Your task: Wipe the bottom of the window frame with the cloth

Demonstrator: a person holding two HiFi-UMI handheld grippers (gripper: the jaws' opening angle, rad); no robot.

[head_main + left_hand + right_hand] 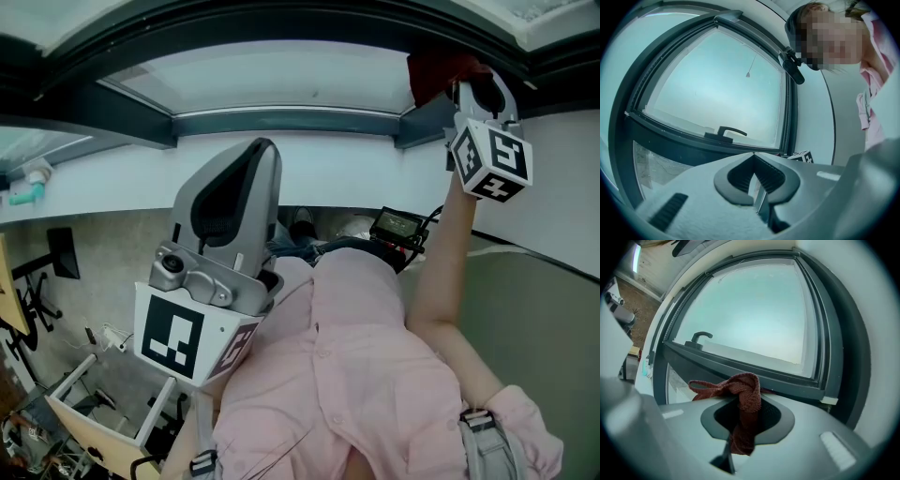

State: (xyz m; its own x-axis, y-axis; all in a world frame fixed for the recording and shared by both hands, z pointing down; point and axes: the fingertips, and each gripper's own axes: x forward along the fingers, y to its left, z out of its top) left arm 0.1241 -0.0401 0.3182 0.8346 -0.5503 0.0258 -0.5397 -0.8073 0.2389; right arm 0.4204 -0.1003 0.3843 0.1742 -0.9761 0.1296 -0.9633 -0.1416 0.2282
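A dark red cloth [437, 73] is pressed into the lower right corner of the dark grey window frame [281, 121]. My right gripper [466, 89] is shut on it, raised at arm's length. In the right gripper view the cloth [746, 401] hangs bunched between the jaws, just in front of the frame's bottom rail [754, 370]. My left gripper [246, 164] is held low near the person's chest, away from the window. In the left gripper view its jaws [753, 156] are shut with nothing in them, and the frame [684, 140] lies well ahead.
A window handle [726, 132] sits on the bottom rail left of centre. A white wall band [112, 178] runs under the frame, with a teal object [28, 184] at its left end. A small device with a screen [398, 225] and wooden furniture [84, 422] lie below.
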